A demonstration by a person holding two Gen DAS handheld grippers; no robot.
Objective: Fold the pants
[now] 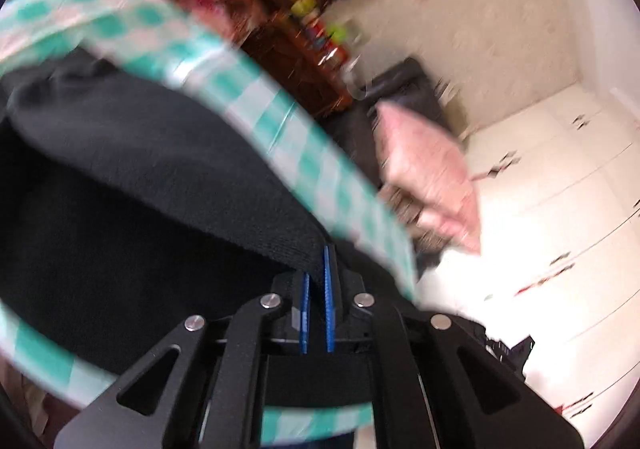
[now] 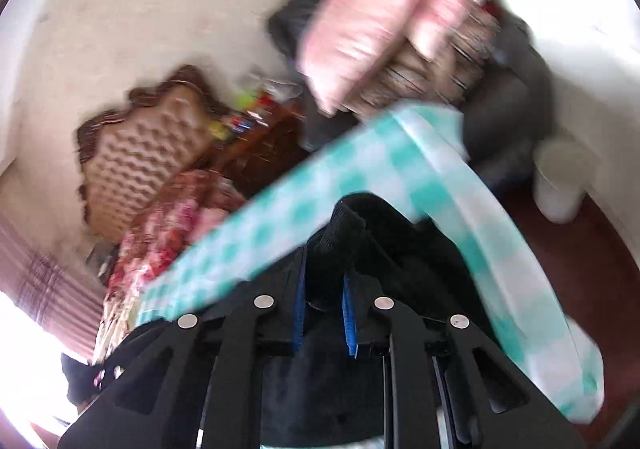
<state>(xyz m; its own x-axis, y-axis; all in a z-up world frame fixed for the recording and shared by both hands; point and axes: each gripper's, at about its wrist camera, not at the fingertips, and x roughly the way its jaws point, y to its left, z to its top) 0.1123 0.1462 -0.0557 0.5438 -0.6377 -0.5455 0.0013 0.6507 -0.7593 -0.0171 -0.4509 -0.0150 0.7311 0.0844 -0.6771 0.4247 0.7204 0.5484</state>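
Observation:
The pants are black knit fabric. In the left wrist view they [image 1: 132,177] spread over a teal-and-white checked table [image 1: 304,153], and my left gripper [image 1: 318,269] is shut on their ribbed edge, the blue pads pinching the cloth. In the right wrist view my right gripper [image 2: 324,273] is shut on a bunched fold of the same black pants [image 2: 352,221], which rises between the blue pads. Both views are motion-blurred.
The checked table edge [image 2: 436,185] runs close in front of both grippers. Behind it are a pink cushion [image 1: 424,169] on a dark sofa, a tufted headboard [image 2: 148,153], a floral blanket [image 2: 160,233], a cluttered wooden stand [image 1: 316,45] and a white bin [image 2: 564,181].

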